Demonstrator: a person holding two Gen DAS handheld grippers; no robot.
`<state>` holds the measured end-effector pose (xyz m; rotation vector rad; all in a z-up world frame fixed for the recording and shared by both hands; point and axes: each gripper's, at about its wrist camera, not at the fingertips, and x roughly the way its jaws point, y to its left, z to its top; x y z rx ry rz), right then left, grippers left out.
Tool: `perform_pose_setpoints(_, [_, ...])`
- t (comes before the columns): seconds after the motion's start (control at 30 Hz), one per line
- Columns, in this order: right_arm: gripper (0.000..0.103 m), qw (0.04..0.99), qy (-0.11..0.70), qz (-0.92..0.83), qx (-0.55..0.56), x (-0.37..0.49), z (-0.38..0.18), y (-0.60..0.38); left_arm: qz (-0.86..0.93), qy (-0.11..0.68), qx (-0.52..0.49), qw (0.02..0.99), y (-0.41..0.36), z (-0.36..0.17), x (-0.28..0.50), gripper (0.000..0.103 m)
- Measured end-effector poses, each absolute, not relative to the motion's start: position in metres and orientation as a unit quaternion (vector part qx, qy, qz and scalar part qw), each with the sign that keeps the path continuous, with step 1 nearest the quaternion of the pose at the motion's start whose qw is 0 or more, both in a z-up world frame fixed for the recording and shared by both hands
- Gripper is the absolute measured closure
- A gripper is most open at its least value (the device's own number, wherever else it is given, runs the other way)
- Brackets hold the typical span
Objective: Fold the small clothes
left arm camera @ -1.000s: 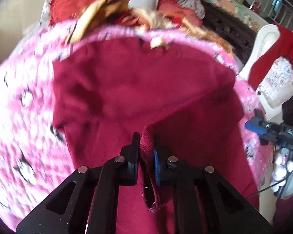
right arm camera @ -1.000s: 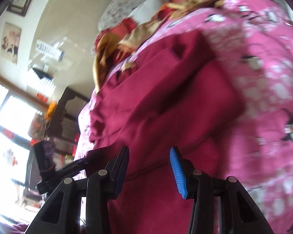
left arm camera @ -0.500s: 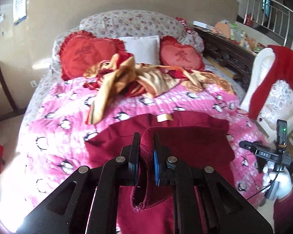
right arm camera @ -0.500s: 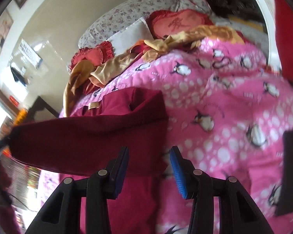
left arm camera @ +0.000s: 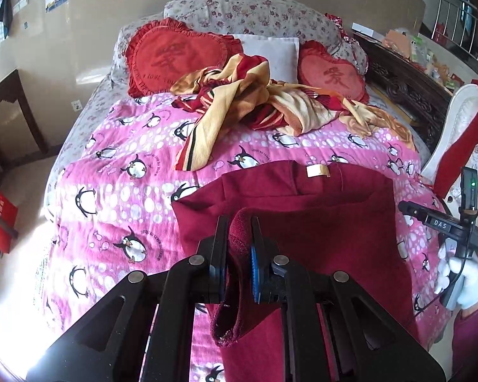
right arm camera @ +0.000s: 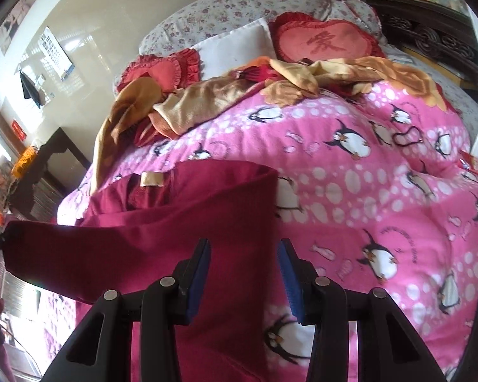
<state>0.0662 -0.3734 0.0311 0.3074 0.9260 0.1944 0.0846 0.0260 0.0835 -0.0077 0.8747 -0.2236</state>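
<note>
Both views were bright with daylight and sharp at centre. Sun glare washed out the pink blanket (left arm camera: 89,222) left of the left gripper (left arm camera: 240,248), and glare bleached the lower-left edge beside the right gripper (right arm camera: 243,273). Fisheye bending curved the walls, with dark vignetted corners.

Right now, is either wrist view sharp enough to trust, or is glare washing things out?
Left wrist view: sharp, sun glare whitens the penguin blanket at lower left. Right wrist view: the maroon garment is clear, the left edge by the window blown out; both bend at the rims.

Bed (left arm camera: 89,121): pink penguin quilt (left arm camera: 118,191), maroon garment (left arm camera: 334,222), crumpled orange-red cloth (left arm camera: 255,102), cushions (left arm camera: 178,57).
</note>
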Motion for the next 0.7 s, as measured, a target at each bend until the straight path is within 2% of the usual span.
perform_pose_setpoints(0.07, [0.051,0.877,0.449,0.094,0.143,0.074,0.030,-0.368,-0.108,0.423,-0.005,0.900,0.026,0.084,0.085,0.093])
perform_pose_setpoints(0.27, [0.051,0.878,0.450,0.114,0.114,0.081,0.031,-0.343,-0.113,0.420,-0.002,0.901,0.027,0.088,0.085,0.093])
perform_pose_setpoints(0.53, [0.051,0.875,0.459,0.156,0.015,0.097,0.040,-0.315,-0.118,0.413,-0.004,0.903,0.026,0.098,0.079,0.093])
perform_pose_setpoints(0.7, [0.051,0.866,0.477,0.133,0.069,0.082,0.032,-0.338,-0.118,0.416,-0.003,0.902,0.025,0.094,0.083,0.093])
